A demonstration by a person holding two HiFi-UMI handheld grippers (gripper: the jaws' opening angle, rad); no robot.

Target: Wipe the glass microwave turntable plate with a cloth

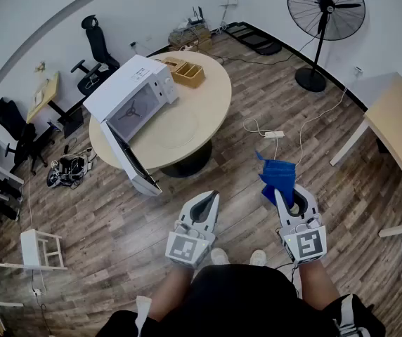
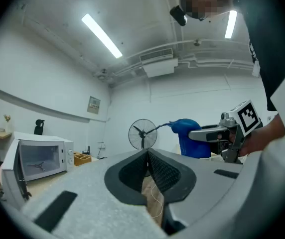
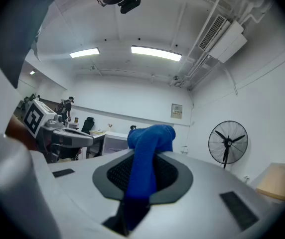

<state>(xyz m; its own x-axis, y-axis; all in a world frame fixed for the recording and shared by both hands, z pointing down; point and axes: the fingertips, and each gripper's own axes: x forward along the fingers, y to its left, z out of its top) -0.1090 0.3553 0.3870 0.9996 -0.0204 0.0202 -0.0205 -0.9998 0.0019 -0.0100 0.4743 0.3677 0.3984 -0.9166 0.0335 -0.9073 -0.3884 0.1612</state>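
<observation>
The glass turntable plate [image 1: 180, 128] lies flat on the round wooden table [image 1: 215, 93], just right of the white microwave [image 1: 132, 88], whose door [image 1: 132, 161] hangs open. Both grippers are held low over the floor, well short of the table. My left gripper [image 1: 206, 201] is shut with nothing between its jaws; its own view shows the closed tip [image 2: 147, 154] and the microwave [image 2: 37, 158] far off. My right gripper [image 1: 283, 194] is shut on a blue cloth [image 1: 277, 174], which bunches up above the jaws [image 3: 149, 151].
A wooden box [image 1: 187, 73] sits at the table's far edge. A standing fan [image 1: 325, 7] is at the back right, and a power strip with cable [image 1: 274, 134] lies on the floor. Another table [image 1: 400, 133] stands to the right, office chairs [image 1: 97, 51] and a white stool [image 1: 43, 249] to the left.
</observation>
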